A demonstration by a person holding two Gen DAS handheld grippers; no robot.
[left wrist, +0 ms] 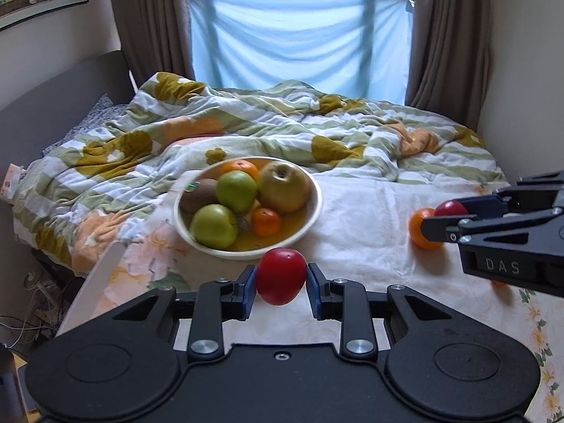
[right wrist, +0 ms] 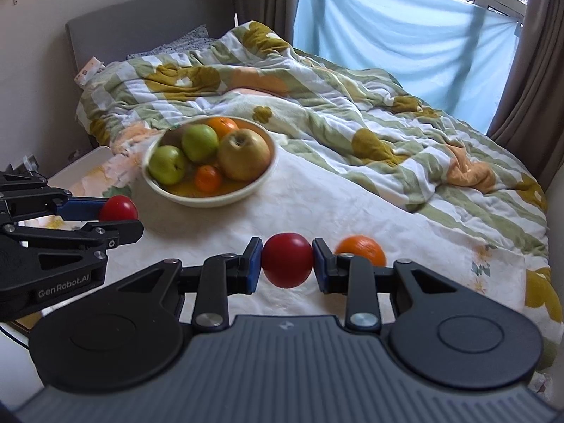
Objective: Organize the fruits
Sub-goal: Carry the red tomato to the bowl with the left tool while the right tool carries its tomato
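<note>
Centrally, cream bowl (left wrist: 315,208) of green apples (left wrist: 214,226), oranges (left wrist: 267,221), kiwi (left wrist: 197,195).

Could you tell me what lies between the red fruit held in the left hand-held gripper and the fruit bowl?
Nothing: only bare white bedcover separates the red fruit from the bowl, seen in the left wrist view.

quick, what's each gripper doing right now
left gripper: closed on a red fruit
right gripper: closed on another red fruit
</note>
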